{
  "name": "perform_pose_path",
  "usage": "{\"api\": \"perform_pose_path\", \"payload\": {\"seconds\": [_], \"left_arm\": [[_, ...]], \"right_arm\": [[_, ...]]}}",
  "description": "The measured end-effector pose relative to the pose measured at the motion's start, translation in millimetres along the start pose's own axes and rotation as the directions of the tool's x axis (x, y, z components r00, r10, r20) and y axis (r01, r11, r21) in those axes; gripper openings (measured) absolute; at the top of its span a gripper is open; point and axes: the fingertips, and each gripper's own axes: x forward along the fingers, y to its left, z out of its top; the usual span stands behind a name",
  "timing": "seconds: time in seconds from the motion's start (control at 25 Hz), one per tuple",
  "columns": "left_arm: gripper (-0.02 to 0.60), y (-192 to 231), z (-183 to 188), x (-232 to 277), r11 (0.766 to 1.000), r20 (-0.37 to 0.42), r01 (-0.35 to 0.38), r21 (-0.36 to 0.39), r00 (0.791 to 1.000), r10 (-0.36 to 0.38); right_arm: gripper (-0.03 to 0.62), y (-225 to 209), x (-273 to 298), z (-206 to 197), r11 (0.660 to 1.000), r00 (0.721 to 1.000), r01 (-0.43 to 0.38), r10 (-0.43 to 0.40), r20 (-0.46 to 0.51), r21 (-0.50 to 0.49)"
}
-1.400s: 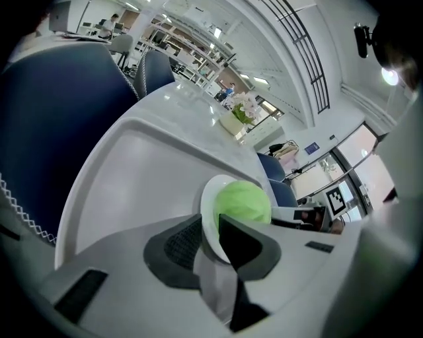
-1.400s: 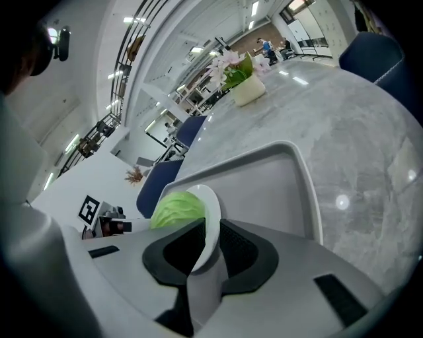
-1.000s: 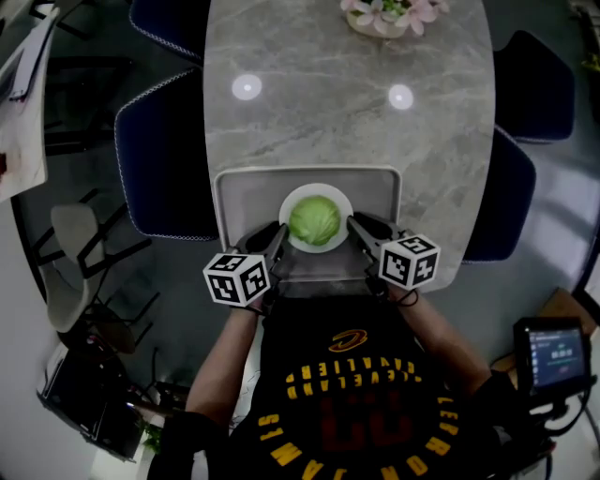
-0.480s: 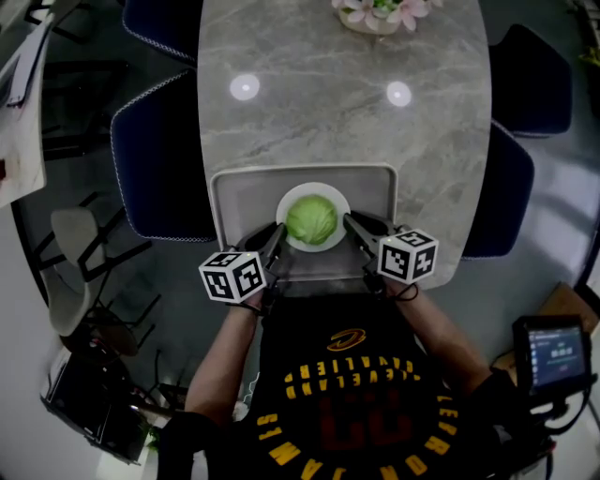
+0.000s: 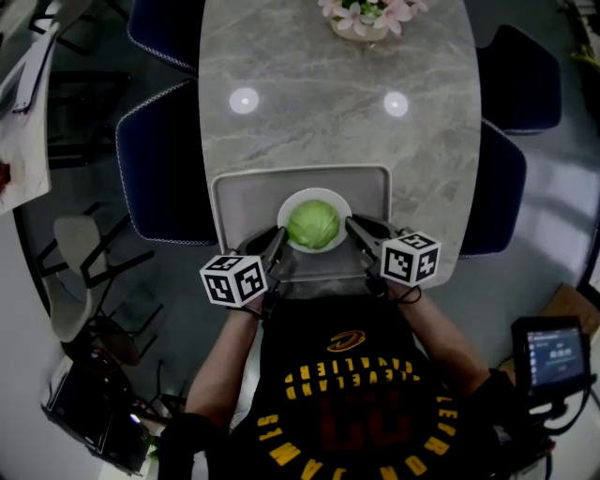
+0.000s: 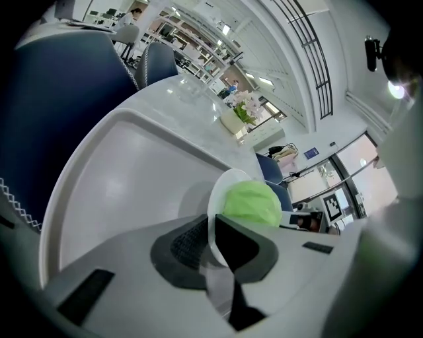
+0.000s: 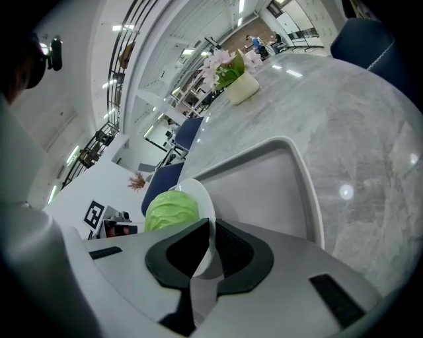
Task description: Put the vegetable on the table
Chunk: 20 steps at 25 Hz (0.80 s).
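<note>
A round green cabbage [image 5: 313, 224] lies on a white plate [image 5: 315, 193], over a grey tray [image 5: 244, 193] at the near end of the marble table [image 5: 328, 122]. My left gripper [image 5: 279, 246] is shut on the plate's left rim, my right gripper [image 5: 355, 228] on its right rim. The left gripper view has the plate [image 6: 215, 198] edge-on between the jaws, with the cabbage [image 6: 252, 203] behind it and the tray [image 6: 119, 178] below. In the right gripper view the plate [image 7: 201, 195] is pinched likewise, the cabbage [image 7: 172, 210] to its left and the tray [image 7: 264, 185] beyond.
A pot of pink flowers [image 5: 362, 17] stands at the table's far end. Dark blue chairs [image 5: 159, 150] flank the table on the left, and more chairs [image 5: 506, 187] on the right. A small screen [image 5: 553, 352] sits at lower right.
Both grippers keep their hold on the plate's rims. The head view has shifted slightly; plate, cabbage and tray stay in the same place relative to each other.
</note>
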Motion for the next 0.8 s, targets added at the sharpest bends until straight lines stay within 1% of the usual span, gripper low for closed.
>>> {"api": "perform_pose_path", "payload": {"seconds": [0.2, 0.36, 0.56, 0.68, 0.8], "left_arm": [[0.034, -5.6, 1.1, -3.9, 1.000, 0.001, 0.025, -0.003, 1.000, -0.025], [0.031, -3.5, 4.9, -4.2, 0.998, -0.018, 0.054, -0.032, 0.998, -0.054], [0.029, -5.3, 1.6, 1.2, 0.991, -0.082, 0.099, -0.089, 0.991, -0.106], [0.029, -3.0, -2.2, 3.1, 0.987, -0.124, 0.105, -0.120, 0.985, -0.120], [0.029, 1.2, -2.8, 9.2, 0.984, -0.149, 0.106, -0.141, 0.981, -0.127]], "right_arm": [[0.037, 1.7, -5.8, -0.8, 1.000, 1.000, 0.001, -0.001, 0.015, 0.017], [0.037, 1.9, -4.0, 0.5, 0.996, 1.000, -0.019, 0.018, 0.011, 0.090], [0.034, -2.4, -3.9, -4.2, 0.982, 1.000, -0.030, 0.030, 0.004, 0.188], [0.034, -3.4, -4.1, -8.4, 0.975, 1.000, -0.026, 0.026, 0.001, 0.221], [0.032, -8.5, -0.1, -9.4, 0.969, 1.000, -0.023, 0.024, -0.001, 0.246]]}}
